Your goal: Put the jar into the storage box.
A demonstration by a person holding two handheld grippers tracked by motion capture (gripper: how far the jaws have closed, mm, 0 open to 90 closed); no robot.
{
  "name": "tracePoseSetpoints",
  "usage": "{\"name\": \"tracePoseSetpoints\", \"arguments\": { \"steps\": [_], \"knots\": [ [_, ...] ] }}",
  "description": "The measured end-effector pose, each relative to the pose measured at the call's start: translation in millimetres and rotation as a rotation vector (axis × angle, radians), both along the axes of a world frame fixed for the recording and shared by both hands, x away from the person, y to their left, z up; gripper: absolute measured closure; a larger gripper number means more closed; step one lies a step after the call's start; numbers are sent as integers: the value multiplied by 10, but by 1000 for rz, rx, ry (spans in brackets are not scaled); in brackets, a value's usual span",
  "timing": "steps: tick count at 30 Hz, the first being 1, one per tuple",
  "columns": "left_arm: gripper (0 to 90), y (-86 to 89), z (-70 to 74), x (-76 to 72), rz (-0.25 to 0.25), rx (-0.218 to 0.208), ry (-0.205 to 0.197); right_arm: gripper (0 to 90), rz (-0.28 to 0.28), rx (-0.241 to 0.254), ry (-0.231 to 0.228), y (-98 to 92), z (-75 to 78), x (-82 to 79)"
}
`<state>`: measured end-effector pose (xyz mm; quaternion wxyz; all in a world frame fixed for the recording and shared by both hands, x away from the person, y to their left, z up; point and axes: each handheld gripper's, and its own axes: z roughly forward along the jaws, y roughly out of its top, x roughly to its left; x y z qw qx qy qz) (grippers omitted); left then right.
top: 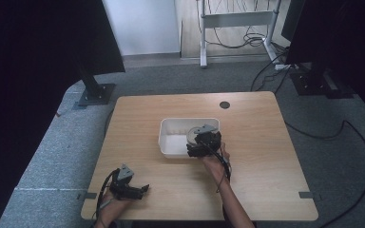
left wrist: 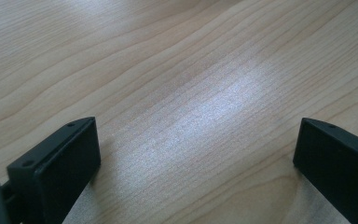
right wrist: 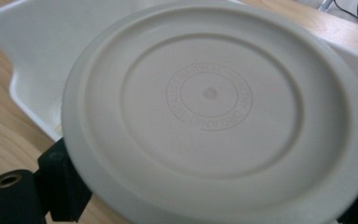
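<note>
A round off-white plate (right wrist: 209,93) with embossed lettering at its centre is held by its edges in my right gripper (right wrist: 212,200), and I see its bottom face. In the high view my right gripper (top: 203,140) holds the plate (top: 193,131) tilted over the right part of a white rectangular bin (top: 171,142) at the table's middle. The bin's wall (right wrist: 37,42) lies just behind the plate. My left gripper (top: 142,189) rests low near the table's front left corner, open with its jaws wide apart. Bare wood shows between the jaws of my left gripper (left wrist: 196,154).
The wooden table (top: 256,142) has a round cable hole (top: 225,105) at its far edge. Dark monitor stands (top: 95,90) and cables (top: 351,142) lie on the grey carpet around the table.
</note>
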<state>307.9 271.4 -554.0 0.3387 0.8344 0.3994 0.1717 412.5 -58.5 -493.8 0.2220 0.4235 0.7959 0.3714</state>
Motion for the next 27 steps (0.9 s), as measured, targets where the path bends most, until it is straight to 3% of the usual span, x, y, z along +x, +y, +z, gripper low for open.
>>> {"name": "tracePoseSetpoints", "arguments": {
  "steps": [12, 27],
  "knots": [
    [2, 0, 0, 0, 0, 0, 0, 90, -19, -45, 16, 68, -206, 71],
    [2, 0, 0, 0, 0, 0, 0, 90, -1, -13, 57, 66, -277, 116]
  ]
}}
